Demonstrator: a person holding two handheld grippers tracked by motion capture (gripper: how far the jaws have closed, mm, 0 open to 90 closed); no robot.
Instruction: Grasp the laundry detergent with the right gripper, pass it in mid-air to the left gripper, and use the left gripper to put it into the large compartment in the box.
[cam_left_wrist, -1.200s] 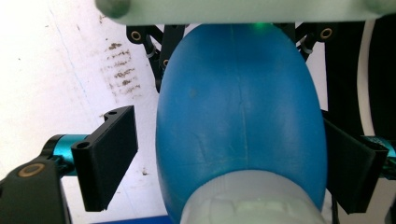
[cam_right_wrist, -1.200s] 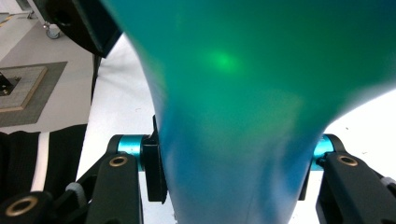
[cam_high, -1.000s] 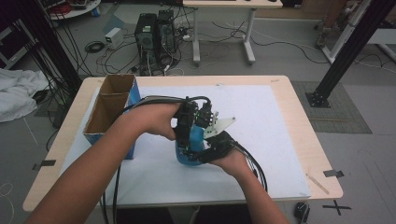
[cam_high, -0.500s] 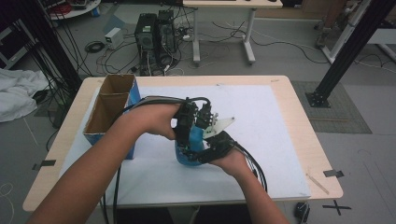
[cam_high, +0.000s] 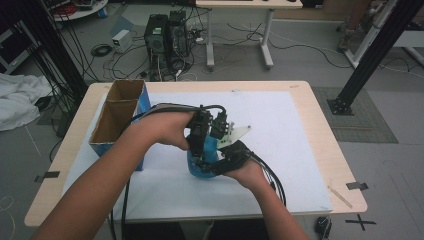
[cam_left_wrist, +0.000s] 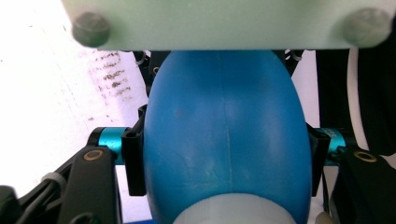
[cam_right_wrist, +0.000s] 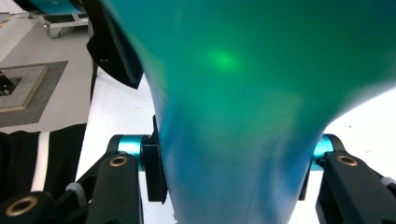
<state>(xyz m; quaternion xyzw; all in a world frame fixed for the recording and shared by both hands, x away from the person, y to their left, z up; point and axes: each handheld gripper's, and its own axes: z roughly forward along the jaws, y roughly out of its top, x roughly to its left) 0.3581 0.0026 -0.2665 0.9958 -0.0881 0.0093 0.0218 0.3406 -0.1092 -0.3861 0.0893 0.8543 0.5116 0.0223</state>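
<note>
A blue bulb-shaped bottle (cam_high: 201, 164) with a white end (cam_left_wrist: 233, 210) is held over the white sheet at the table's middle, between both hands. My left gripper (cam_high: 201, 135) comes at it from above left. Its jaws have just been closing, and in the left gripper view (cam_left_wrist: 226, 158) the pads press on the bottle's two sides. My right gripper (cam_high: 223, 159) holds the bottle from the right. In the right gripper view (cam_right_wrist: 231, 165) its jaws clamp the blurred blue-green body.
An open cardboard box with blue sides (cam_high: 118, 116) stands at the table's left. A white sheet (cam_high: 285, 125) covers most of the wooden table (cam_high: 325, 150). A thin wooden stick (cam_high: 339, 196) lies near the front right corner. Cables trail from both grippers toward the front edge.
Both hands and the bottle keep their places in the high view; no clear difference shows.
</note>
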